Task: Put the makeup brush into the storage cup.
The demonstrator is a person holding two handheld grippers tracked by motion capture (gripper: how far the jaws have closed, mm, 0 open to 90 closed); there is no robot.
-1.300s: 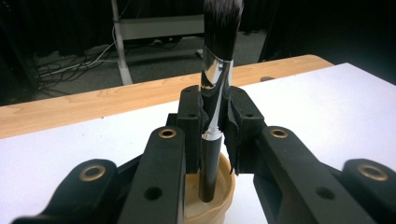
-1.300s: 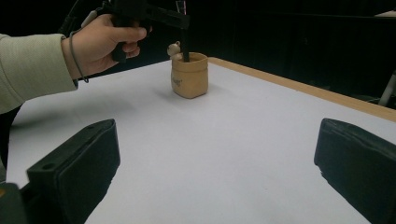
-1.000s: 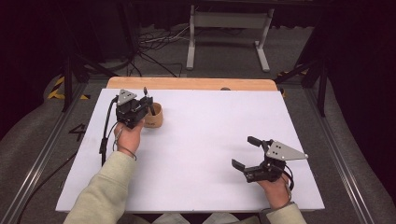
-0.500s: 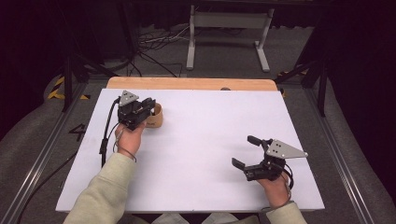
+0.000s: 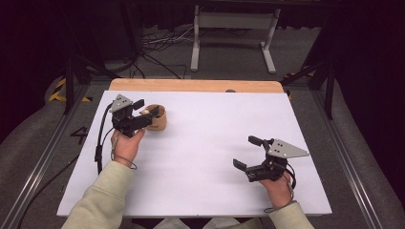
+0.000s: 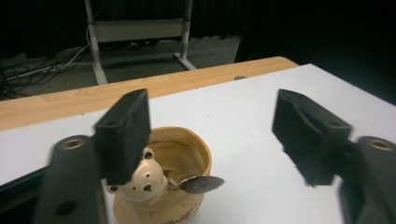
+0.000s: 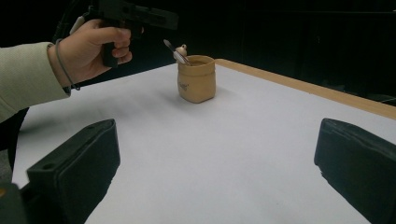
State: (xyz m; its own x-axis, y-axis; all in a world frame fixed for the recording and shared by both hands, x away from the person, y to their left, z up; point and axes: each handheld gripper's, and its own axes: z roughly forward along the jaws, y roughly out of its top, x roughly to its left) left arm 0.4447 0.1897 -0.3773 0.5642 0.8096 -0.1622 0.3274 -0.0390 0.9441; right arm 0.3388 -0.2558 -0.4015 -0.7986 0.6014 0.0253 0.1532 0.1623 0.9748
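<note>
Since a moment ago the left tool (image 5: 145, 109) has barely shifted its place at the tan cup (image 5: 156, 119), but its jaws have just been opening: in the left gripper view they now stand wide apart, one black pad (image 6: 125, 135) hanging in front of the little bear figure (image 6: 142, 179) on the cup's rim, the other off at 3 o'clock over bare white surface, with nothing pinched between them. A spoon (image 6: 198, 184) leans inside the cup, its dark bowl jutting out over the rim toward 4 o'clock of the bear, touched by neither pad. From the high view the cup stands at about 10 o'clock on the white worktop (image 5: 210, 143), close to the wooden strip along the far edge, and the left hand (image 5: 125, 145) holds its tool just at the cup's 9 o'clock side. The right tool (image 5: 246, 152) rests down at roughly 4 o'clock on the worktop, well apart from the cup, where it was a second ago; its jaws are spread wide with nothing in them, as the right gripper view makes plain, with only white surface between the two pads. In that view the cup sits far off at 12 o'clock, the spoon handle (image 7: 173, 50) slanting up out of it, and the left hand grips its tool just above and to 10 o'clock of it.
</note>
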